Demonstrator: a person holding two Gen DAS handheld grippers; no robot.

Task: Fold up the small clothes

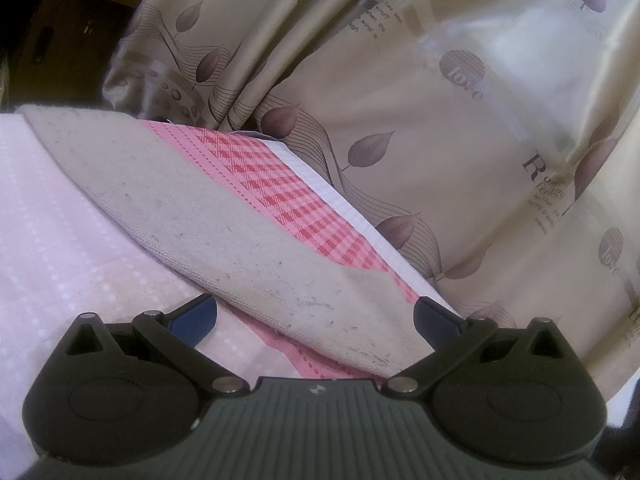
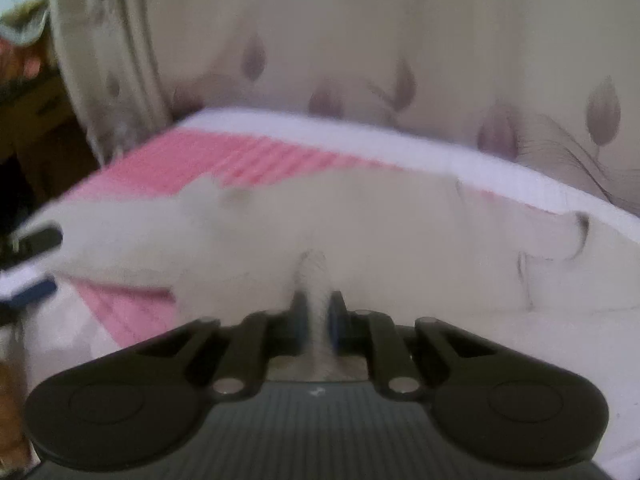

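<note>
Lying across a pink checked cloth (image 1: 280,184), the beige knitted garment (image 1: 192,208) runs slantwise over the pale dotted worktop (image 1: 60,240). The left tool (image 1: 316,316) stands released, its blue fingers (image 1: 192,316) spread astride the garment's near edge; the worktop's far edge meets a leaf-print curtain (image 1: 440,140) close behind. The right tool (image 2: 318,312) is clenched on a pinched fold of the garment (image 2: 360,232).

We are in a home, likely a bedroom: leaf-printed satin curtains (image 1: 400,92) hang behind a pink checked bedsheet (image 1: 280,184), with dark wooden furniture (image 1: 60,28) nearby.
</note>
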